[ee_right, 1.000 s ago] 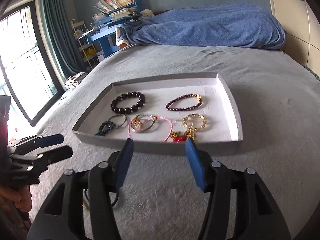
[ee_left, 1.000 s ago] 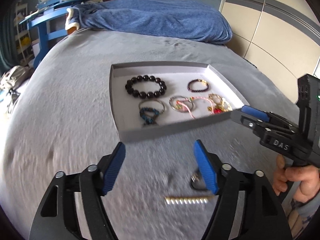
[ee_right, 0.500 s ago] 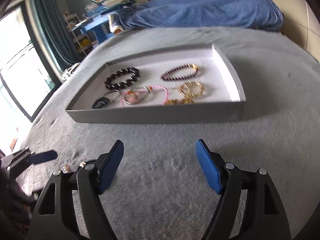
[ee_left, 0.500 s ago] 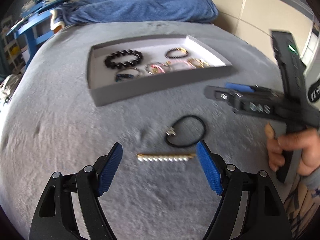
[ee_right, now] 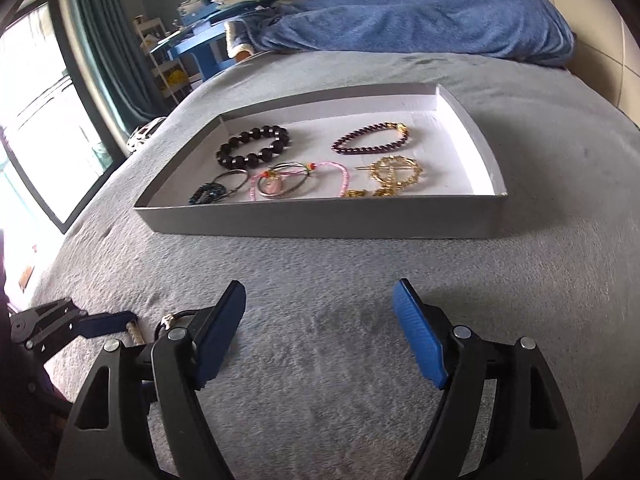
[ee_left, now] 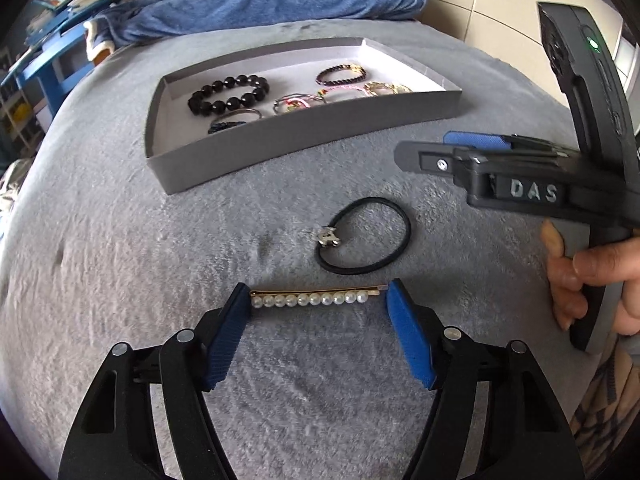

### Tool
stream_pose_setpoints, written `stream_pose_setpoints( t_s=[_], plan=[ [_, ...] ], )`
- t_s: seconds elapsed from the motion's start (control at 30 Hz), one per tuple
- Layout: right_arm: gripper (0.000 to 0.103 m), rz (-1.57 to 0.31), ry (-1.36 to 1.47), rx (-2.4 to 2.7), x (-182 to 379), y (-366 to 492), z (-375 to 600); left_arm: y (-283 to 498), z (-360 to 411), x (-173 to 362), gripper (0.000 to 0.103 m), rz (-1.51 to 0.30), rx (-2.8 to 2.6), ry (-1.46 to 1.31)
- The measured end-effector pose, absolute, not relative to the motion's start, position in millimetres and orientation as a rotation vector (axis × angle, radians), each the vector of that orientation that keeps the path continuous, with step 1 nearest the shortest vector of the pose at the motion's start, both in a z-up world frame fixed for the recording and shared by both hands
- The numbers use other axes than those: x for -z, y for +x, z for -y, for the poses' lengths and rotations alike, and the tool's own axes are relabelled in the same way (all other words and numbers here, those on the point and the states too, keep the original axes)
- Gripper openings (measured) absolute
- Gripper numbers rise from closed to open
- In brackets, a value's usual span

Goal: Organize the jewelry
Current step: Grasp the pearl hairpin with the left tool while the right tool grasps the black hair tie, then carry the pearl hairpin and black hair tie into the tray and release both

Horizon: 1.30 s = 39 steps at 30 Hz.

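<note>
A gold hair clip with a row of pearls [ee_left: 308, 299] lies on the grey blanket, spanning the gap between the fingertips of my open left gripper [ee_left: 318, 300]. A black hair tie with a small metal charm [ee_left: 364, 236] lies just beyond it. A grey tray [ee_left: 304, 128] farther back holds a black bead bracelet [ee_right: 253, 147], a dark red bead bracelet [ee_right: 370, 137], a gold piece [ee_right: 394, 174] and other bracelets. My right gripper [ee_right: 320, 306] is open and empty, hovering over the blanket in front of the tray [ee_right: 320, 216].
A blue blanket [ee_right: 420, 16] is bunched at the far end of the bed. A blue table with books [ee_right: 208, 36] stands behind on the left, next to a window [ee_right: 36, 120]. A tiled wall [ee_left: 500, 12] is on the right.
My left gripper has pulled back from the tray and come down around the pearl clip. My right gripper has also backed away from the tray and opened wider.
</note>
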State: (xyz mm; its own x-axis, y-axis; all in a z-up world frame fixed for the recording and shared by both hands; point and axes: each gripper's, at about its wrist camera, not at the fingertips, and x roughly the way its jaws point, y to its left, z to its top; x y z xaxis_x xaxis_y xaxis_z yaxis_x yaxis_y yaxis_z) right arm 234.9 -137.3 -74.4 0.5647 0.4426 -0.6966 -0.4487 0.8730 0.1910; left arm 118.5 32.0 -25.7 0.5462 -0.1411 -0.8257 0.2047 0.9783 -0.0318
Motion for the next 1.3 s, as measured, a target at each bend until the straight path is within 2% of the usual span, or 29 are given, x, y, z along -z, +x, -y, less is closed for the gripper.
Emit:
stream_pose_setpoints(
  t_s=[0.47, 0.53, 0.67, 0.83, 0.87, 0.9, 0.93, 1.3],
  plan=[
    [0.073, -0.802, -0.127, -0.651, 73, 214, 107, 122, -100, 15, 0.07, -0.936, -0.054, -0.128],
    [0.067, -0.799, -0.166, -0.661, 74, 209, 100, 121, -105, 13, 0.07, -0.924, -0.072, -0.15],
    [0.047, -0.813, -0.233, -0.67, 80, 205, 88, 122, -106, 10, 0.07, -0.909, -0.079, -0.158],
    [0.033, -0.826, -0.278, -0.685, 84, 200, 81, 123, -101, 10, 0.07, -0.908, -0.067, -0.14],
    [0.024, -0.827, -0.284, -0.693, 85, 199, 80, 122, -101, 10, 0.07, -0.905, -0.063, -0.141],
    [0.01, -0.829, -0.288, -0.705, 85, 198, 79, 123, -100, 10, 0.07, -0.903, -0.06, -0.142],
    [0.004, -0.83, -0.292, -0.72, 85, 196, 78, 122, -100, 10, 0.07, -0.901, -0.057, -0.14],
    [0.003, -0.748, -0.175, -0.739, 49, 199, 97, 121, -98, 0, 0.07, -0.843, -0.027, -0.164]
  ],
)
